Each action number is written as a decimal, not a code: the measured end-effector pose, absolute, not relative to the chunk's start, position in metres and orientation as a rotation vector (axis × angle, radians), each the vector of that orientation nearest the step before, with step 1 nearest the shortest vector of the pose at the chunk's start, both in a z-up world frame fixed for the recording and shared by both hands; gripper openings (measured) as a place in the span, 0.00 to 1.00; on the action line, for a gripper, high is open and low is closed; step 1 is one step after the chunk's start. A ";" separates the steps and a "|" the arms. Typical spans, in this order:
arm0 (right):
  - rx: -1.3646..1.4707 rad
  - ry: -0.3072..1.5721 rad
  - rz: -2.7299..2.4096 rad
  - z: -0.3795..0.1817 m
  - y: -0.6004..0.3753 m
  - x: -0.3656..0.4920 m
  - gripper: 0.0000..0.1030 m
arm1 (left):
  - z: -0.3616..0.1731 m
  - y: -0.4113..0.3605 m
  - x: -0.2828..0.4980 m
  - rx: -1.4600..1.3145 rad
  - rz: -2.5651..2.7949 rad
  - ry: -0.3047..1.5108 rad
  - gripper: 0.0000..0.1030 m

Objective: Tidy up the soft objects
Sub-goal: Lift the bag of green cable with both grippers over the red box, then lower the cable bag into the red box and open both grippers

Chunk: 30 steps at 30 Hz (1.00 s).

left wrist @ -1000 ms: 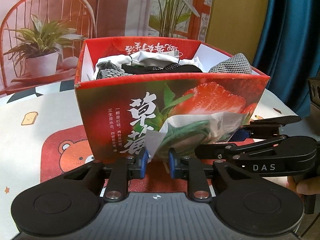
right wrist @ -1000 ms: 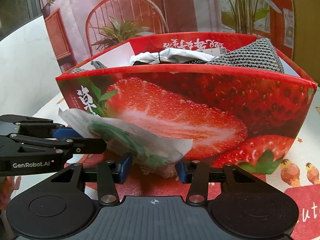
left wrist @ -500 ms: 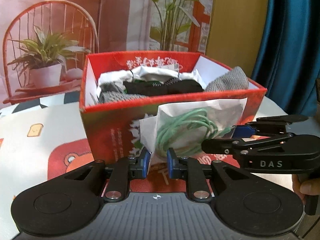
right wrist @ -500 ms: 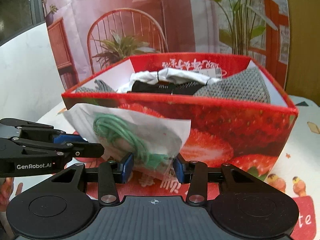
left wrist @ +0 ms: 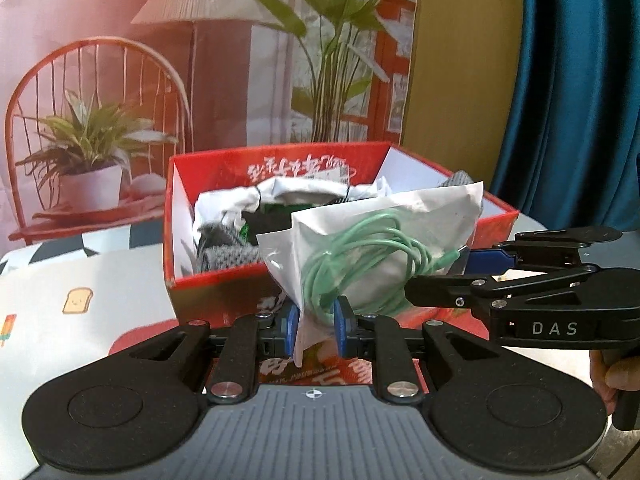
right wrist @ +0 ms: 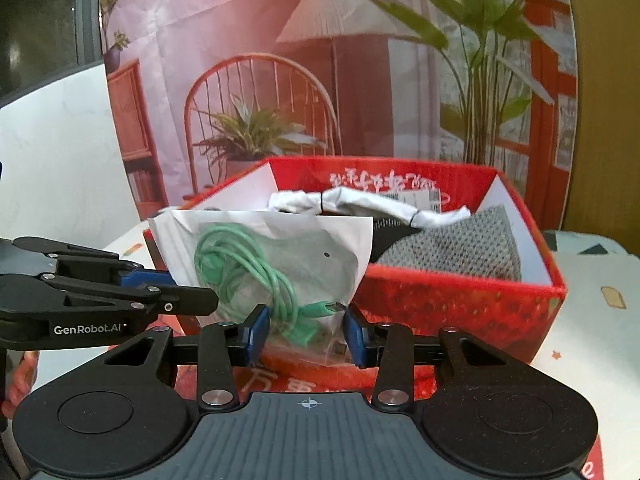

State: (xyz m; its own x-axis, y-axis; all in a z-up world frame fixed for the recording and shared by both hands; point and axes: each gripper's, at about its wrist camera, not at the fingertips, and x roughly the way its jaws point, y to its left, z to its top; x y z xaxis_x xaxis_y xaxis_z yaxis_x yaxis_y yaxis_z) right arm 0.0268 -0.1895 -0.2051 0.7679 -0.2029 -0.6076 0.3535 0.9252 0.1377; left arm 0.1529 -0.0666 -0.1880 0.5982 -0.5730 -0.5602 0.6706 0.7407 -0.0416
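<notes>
- The left gripper (left wrist: 316,330) pinches the lower left corner of a clear plastic bag (left wrist: 384,248); its blue pads (left wrist: 291,332) stand close together with only the thin film and a strand of cable between them.
- The right gripper (right wrist: 308,332) clamps the same bag (right wrist: 280,252) at the other lower corner, jaws wider apart, the pads (right wrist: 258,330) pressing on the bunched film and the plug end of the cable.
- Inside the bag lies a coiled green cable (left wrist: 360,256), its loops hanging just above the left gripper's fingertips; in the right wrist view the coil (right wrist: 244,264) sits up and to the left of the right gripper's pads.
- The bag is held up between the two grippers, its top edge about level with the near rim of the red strawberry box (right wrist: 460,296) just beyond the fingertips.
- In the box, past the bag, lie a white cloth bundle (right wrist: 360,200), a grey knitted piece (right wrist: 460,248) and something dark between them.
- From the left wrist view the right gripper (left wrist: 436,280) reaches in from the right side, touching the bag's right edge; part of a hand (left wrist: 616,372) shows behind it.
- The box stands on a cartoon-printed tablecloth (left wrist: 80,288).
</notes>
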 end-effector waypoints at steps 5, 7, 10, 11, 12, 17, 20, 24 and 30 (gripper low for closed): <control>0.251 0.605 -0.301 -0.194 -0.190 0.027 0.36 | -0.178 -0.066 0.153 0.170 -0.728 0.558 0.20; 0.245 0.597 -0.299 -0.190 -0.190 0.027 0.36 | -0.174 -0.067 0.154 0.163 -0.729 0.557 0.20; 0.242 0.579 -0.298 -0.184 -0.191 0.026 0.36 | -0.170 -0.066 0.154 0.154 -0.735 0.549 0.20; 0.241 0.573 -0.298 -0.181 -0.192 0.026 0.36 | -0.169 -0.067 0.153 0.153 -0.735 0.544 0.21; 0.242 0.570 -0.296 -0.180 -0.193 0.027 0.36 | -0.167 -0.067 0.153 0.151 -0.734 0.539 0.21; 0.238 0.553 -0.294 -0.173 -0.200 0.032 0.36 | -0.160 -0.070 0.156 0.130 -0.725 0.524 0.21; 0.243 0.548 -0.293 -0.169 -0.206 0.040 0.35 | -0.155 -0.074 0.162 0.123 -0.716 0.518 0.22; 0.262 0.547 -0.298 -0.167 -0.219 0.052 0.35 | -0.152 -0.086 0.179 0.114 -0.700 0.538 0.26; 0.386 0.593 -0.314 -0.180 -0.253 0.085 0.36 | -0.158 -0.102 0.218 0.099 -0.646 0.616 0.27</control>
